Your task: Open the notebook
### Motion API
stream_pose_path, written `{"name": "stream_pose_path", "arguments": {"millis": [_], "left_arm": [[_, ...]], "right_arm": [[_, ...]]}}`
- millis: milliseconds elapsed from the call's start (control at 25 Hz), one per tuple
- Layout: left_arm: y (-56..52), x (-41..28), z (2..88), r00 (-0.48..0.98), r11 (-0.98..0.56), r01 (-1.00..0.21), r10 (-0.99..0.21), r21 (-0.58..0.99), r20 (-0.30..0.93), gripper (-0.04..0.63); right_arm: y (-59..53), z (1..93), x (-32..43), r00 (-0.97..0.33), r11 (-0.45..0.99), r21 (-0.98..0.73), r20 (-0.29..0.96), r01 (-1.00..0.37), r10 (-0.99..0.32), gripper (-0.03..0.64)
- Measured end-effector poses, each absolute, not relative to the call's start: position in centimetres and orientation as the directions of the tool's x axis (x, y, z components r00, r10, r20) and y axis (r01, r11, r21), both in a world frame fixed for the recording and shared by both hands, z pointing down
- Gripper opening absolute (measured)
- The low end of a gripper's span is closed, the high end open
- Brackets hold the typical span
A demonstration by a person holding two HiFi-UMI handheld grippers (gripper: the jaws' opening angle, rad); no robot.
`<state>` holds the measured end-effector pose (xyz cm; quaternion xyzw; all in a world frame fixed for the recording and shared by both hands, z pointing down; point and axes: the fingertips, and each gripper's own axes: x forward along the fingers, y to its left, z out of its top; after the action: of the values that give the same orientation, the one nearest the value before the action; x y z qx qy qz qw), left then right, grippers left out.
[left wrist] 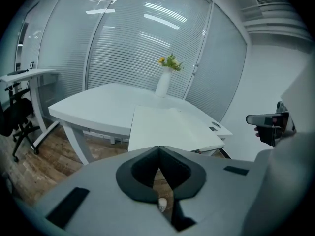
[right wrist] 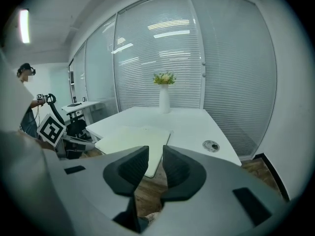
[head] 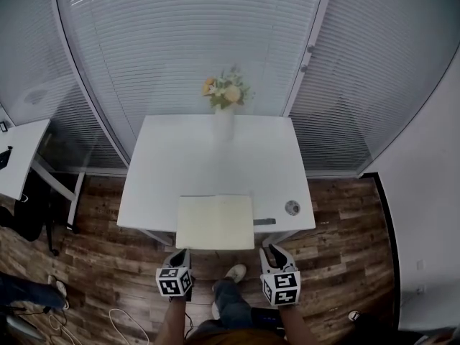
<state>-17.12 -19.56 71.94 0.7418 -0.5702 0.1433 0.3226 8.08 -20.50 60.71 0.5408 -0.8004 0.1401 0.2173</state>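
The notebook (head: 215,221) lies open on the white table (head: 215,164), pale yellow pages up, its near side reaching over the table's front edge. It also shows in the left gripper view as the notebook (left wrist: 172,129) and in the right gripper view as the notebook (right wrist: 133,141). My left gripper (head: 182,254) hangs in front of and below the table edge, left of the notebook; its jaws (left wrist: 158,149) are shut with nothing between them. My right gripper (head: 275,253) is level with it at the notebook's right corner, jaws (right wrist: 155,149) a little apart and empty. Neither touches the notebook.
A white vase of flowers (head: 225,110) stands at the table's far edge. A small round thing (head: 292,208) and a dark flat bit (head: 264,222) lie right of the notebook. A side desk (head: 18,157) and chair are at the left, blinds behind, wooden floor underfoot.
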Motion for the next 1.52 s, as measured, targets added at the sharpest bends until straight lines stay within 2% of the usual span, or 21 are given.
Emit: {"name": "stream_pose_path", "arguments": {"millis": [320, 480, 720, 960, 1520], "left_arm": [[-20.6, -17.0, 72.2, 0.276, -0.119, -0.950, -0.751, 0.287, 0.600, 0.025], [-20.9, -16.6, 70.4, 0.259, -0.124, -0.955, -0.788, 0.269, 0.559, 0.026], [-21.1, -13.5, 64.8, 0.364, -0.257, -0.923, -0.825, 0.287, 0.432, 0.025], [-21.4, -12.0, 58.6, 0.385, -0.323, -0.918, -0.861, 0.229, 0.332, 0.025], [-19.2, -11.9, 49.4, 0.362, -0.342, -0.930, -0.915, 0.135, 0.176, 0.025]], "right_arm": [[-21.2, 60.4, 8.2, -0.315, 0.370, 0.018, 0.489, -0.929, -0.813, 0.012], [-21.1, 60.0, 8.2, -0.313, 0.369, 0.027, 0.472, -0.929, -0.824, 0.012], [-20.3, 58.2, 8.1, -0.308, 0.356, 0.039, 0.421, -0.934, -0.853, 0.012], [-19.3, 56.0, 8.2, -0.290, 0.329, 0.051, 0.359, -0.943, -0.887, 0.012], [-17.1, 50.2, 8.0, -0.287, 0.314, 0.089, 0.227, -0.945, -0.931, 0.012]]}}
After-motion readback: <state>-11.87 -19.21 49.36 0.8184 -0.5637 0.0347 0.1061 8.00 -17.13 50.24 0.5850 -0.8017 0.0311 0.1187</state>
